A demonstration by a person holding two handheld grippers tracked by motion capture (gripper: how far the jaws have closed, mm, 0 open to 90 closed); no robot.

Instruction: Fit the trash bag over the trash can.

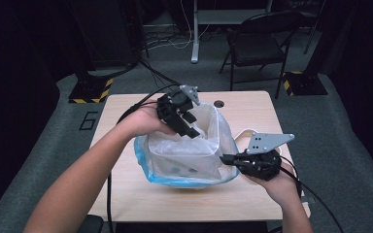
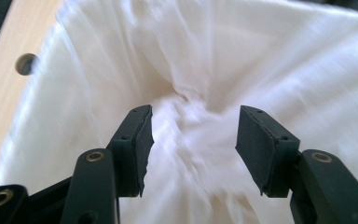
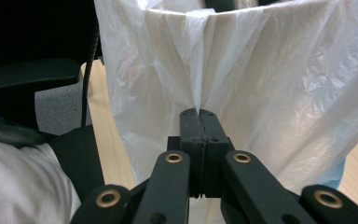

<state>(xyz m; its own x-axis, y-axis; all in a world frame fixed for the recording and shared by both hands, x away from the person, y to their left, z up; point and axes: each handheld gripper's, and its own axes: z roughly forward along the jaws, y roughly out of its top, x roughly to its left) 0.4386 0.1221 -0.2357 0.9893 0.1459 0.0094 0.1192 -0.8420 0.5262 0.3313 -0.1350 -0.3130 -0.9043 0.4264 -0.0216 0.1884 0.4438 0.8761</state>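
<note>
The fingers (image 3: 199, 122) of the right gripper (image 1: 229, 159) were pressed together on a gathered pleat of the white plastic bag (image 1: 189, 145), pinching its side wall just below the rim. The fingers (image 2: 135, 140) of the left gripper (image 1: 190, 127) stood spread, with no film between them; the bag's inner wall lay directly ahead, bunched into a fold between and beyond the two pads.

The bag stood on the table (image 1: 126, 184), over a pale tub with a blue edge (image 1: 145, 170) showing at its base. The film was judged light, limp and slippery, liable to tear under a sharp pull and unable to hold shape unsupported. Hold was best taken at the rim, on several gathered layers, not a single sheet. The left fingers sat at the far rim, over the opening; the right fingers sat at the near right wall.
</note>
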